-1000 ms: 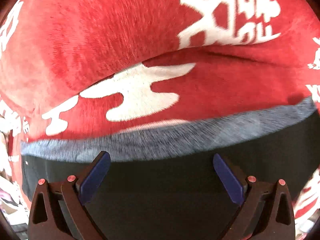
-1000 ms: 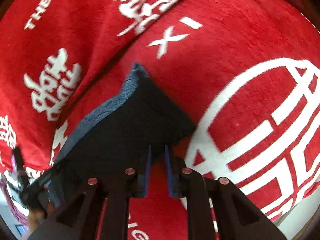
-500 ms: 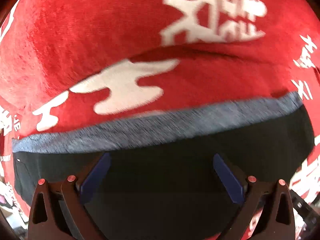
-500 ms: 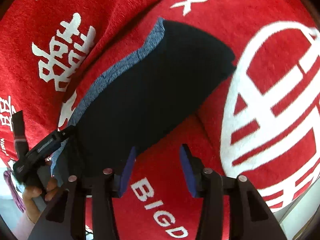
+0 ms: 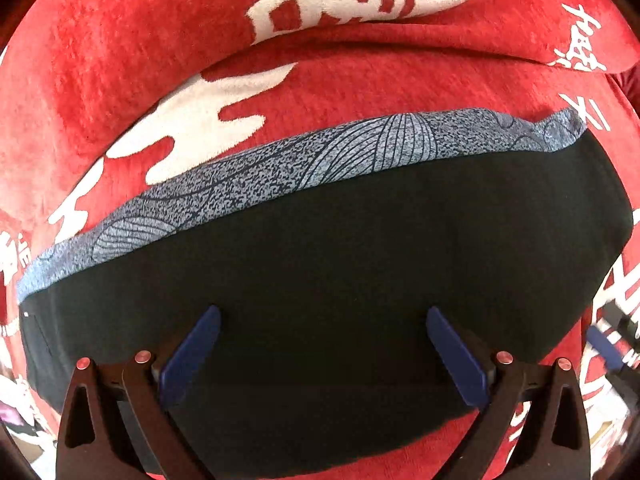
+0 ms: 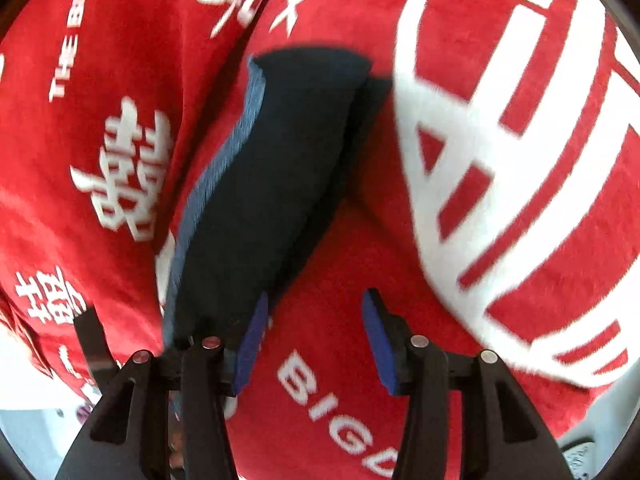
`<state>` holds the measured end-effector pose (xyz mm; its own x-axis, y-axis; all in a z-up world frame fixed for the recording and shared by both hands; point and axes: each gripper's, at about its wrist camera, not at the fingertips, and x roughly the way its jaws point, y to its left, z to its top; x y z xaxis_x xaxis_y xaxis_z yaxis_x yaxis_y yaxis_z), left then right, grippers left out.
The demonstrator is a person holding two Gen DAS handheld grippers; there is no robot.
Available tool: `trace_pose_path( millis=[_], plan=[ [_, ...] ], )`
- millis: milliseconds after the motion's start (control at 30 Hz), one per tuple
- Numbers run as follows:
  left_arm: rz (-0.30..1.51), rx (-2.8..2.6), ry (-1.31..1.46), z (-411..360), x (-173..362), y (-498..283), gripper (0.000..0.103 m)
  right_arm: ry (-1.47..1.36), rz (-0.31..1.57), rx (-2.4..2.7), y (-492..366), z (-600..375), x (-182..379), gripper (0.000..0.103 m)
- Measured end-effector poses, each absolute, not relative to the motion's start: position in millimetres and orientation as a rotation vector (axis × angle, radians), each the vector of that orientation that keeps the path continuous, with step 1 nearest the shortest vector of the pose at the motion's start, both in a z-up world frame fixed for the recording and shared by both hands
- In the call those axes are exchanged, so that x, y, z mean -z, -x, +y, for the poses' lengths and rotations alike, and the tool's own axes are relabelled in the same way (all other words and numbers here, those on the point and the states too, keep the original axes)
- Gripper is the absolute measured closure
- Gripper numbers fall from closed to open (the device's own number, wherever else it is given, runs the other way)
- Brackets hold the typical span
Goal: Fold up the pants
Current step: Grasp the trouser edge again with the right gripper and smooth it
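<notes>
A red blanket (image 5: 120, 60) with large white characters and lettering covers the whole surface under the work; in the right wrist view the same blanket (image 6: 520, 160) shows a big white circular emblem to the right and the letters "BIGD" near the bottom. A raised fold of the blanket runs across the far side in the left wrist view, just beyond the pants.

The pants (image 5: 340, 260) lie flat on the blanket as a dark, folded bundle. A blue-grey patterned band (image 5: 280, 172), printed with fine curved lines, runs along their far edge. In the right wrist view the pants (image 6: 288, 168) stretch away from the camera as a long, narrow shape, the blue-grey band (image 6: 224, 160) along their left edge, and a lower layer peeks out along the right edge.

The left gripper (image 5: 320, 344) has its jaws wide apart and hangs over the near part of the pants, gripping nothing; whether the blue pads touch the cloth cannot be told. The right gripper (image 6: 316, 340) has its jaws apart too, holding nothing. Its left pad sits just beside the near end of the pants, and bare red blanket shows between the two pads.

At the lower right edge of the left wrist view, part of another blue-padded tool (image 5: 604, 344) shows, blurred.
</notes>
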<state>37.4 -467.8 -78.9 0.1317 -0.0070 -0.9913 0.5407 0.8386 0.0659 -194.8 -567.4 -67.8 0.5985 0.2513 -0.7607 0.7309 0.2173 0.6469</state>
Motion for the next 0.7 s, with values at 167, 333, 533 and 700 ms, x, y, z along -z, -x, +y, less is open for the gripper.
trace_pose_path(
  millis=[167, 333, 533, 700],
  plan=[
    [1.396, 0.408, -0.473, -468.3, 78.7, -35.4, 0.0, -1.408, 0.84, 0.413, 197.3, -591.4, 72.4, 0.045],
    [1.373, 0.41, -0.527, -476.2, 77.8, -31.2, 0.0, -1.467, 0.761, 0.441, 214.7, -593.6, 67.4, 0.045],
    [1.326, 0.416, -0.64, -490.6, 75.9, -27.4, 0.0, -1.531, 0.657, 0.5, 264.8, -591.9, 58.2, 0.036],
    [1.304, 0.413, -0.688, -520.6, 74.2, -30.4, 0.0, -1.54, 0.619, 0.56, 291.6, -599.7, 51.8, 0.036]
  ],
)
